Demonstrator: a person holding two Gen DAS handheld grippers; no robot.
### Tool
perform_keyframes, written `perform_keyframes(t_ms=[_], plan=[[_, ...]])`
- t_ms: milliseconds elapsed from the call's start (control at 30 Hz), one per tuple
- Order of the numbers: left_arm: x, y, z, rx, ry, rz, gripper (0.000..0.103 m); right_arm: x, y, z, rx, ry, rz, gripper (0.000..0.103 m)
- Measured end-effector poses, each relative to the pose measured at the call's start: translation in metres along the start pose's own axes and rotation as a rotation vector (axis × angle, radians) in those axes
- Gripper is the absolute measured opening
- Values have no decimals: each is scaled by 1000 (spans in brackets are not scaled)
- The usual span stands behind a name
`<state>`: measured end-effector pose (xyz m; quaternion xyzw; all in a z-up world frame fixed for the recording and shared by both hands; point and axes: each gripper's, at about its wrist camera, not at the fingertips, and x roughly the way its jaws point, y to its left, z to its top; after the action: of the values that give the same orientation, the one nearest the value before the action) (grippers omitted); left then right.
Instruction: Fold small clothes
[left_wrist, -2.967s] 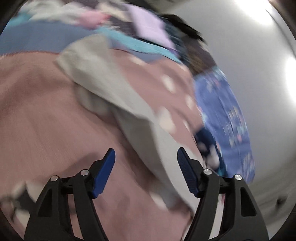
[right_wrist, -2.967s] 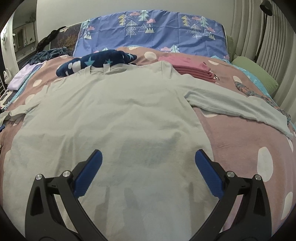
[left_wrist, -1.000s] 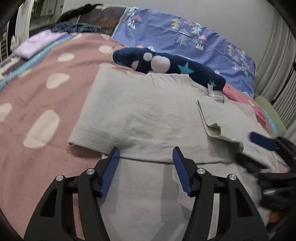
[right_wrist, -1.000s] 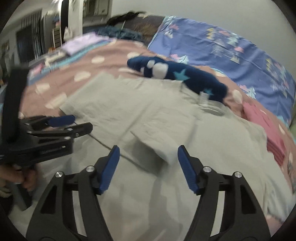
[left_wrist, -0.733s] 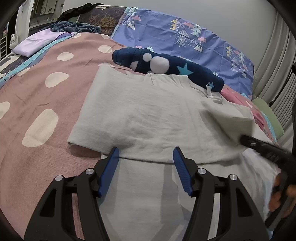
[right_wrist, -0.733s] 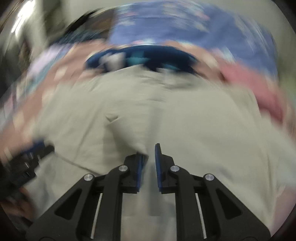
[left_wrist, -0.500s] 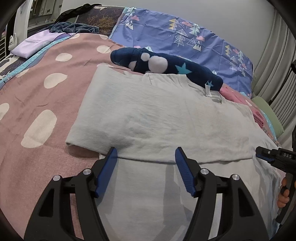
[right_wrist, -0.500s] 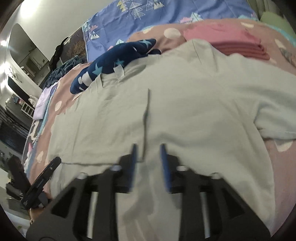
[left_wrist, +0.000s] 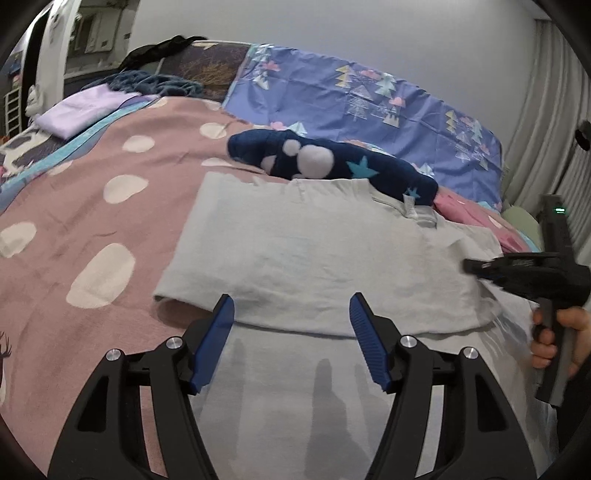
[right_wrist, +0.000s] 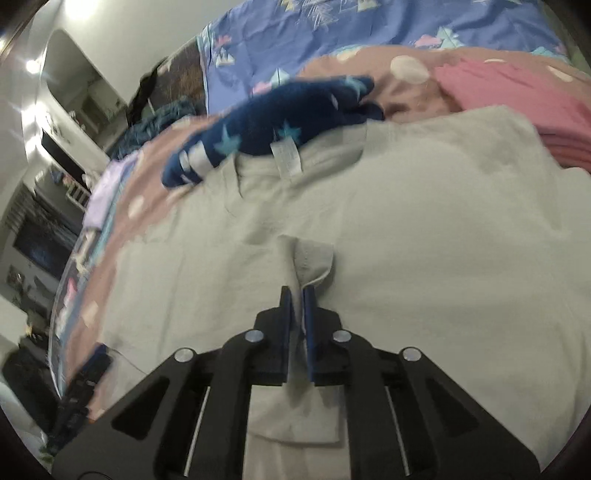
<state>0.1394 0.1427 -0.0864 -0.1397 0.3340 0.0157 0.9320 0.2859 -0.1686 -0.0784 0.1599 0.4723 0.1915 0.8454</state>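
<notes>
A pale grey shirt (left_wrist: 314, 251) lies spread on a bed covered by a pink blanket with pale spots (left_wrist: 92, 229); all positions below are given relative to this shirt. Its left side is folded inward, so that a straight folded edge crosses the cloth just ahead of the left gripper (left_wrist: 291, 314). The left gripper hovers over the lower part of the shirt with its blue-padded fingers (left_wrist: 216, 332) spread wide and nothing between them.

The right gripper (right_wrist: 297, 295) sits over the middle of the shirt, its fingers (right_wrist: 309, 306) drawn close together and pinching a raised fold of the grey cloth (right_wrist: 310, 262), which stands up between the pads. In the left wrist view this gripper (left_wrist: 476, 266) appears at the shirt's right edge, held by a hand (left_wrist: 561, 339).

A white label (right_wrist: 286, 157) shows at the shirt's collar. A navy garment with stars and white patches (left_wrist: 332, 166) lies just beyond the collar, touching it. A folded pink garment (right_wrist: 517, 96) lies beyond the shirt's right shoulder. A blue sheet printed with trees (left_wrist: 369, 99) stands farther back, and a lilac cloth (left_wrist: 81, 110) lies well off to the shirt's left.
</notes>
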Motion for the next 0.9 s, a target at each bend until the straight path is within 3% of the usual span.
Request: perform_keyframes(t_ms=[100,167,233,300,333,400,433,600,733,767,800,833,867,900], plan=[[-4,16,2,-81,-20,11,66,-43,1,8,-9,-114,3,0],[-8,23,1,-120,-37,10,66,-74,-7,16,-46,-205,-110,0],[-7,27,1,-142,-31,4,66,-86,-24,23,-46,-226,-191,0],[-4,27,1,-144,-16,4,66,-82,-50,26,28,-176,-195,4],[-4,28,1,-144,-16,4,66,-75,-67,21,86,-130,-145,7],[-3,27,1,-144,-18,3,66,-65,-80,11,152,-75,-45,29],[-2,27,1,-144,-15,3,66,-58,-80,2,160,-57,13,45],[-11,24,0,-119,-16,-37,64,-28,-42,-10,33,8,69,49],[-21,12,-10,-51,67,-243,32,-2,-26,-14,31,70,79,57],[-18,9,-12,-37,99,-270,31,2,-23,-13,29,60,74,57],[-12,5,-15,-16,136,-283,31,6,-19,-12,25,51,70,56],[-6,2,-16,-6,160,-280,31,9,-15,-11,17,45,55,38],[0,-1,-16,-1,186,-278,31,12,-11,-10,5,43,34,3],[7,-3,-15,-2,204,-274,31,14,-6,-9,-4,55,8,4]])
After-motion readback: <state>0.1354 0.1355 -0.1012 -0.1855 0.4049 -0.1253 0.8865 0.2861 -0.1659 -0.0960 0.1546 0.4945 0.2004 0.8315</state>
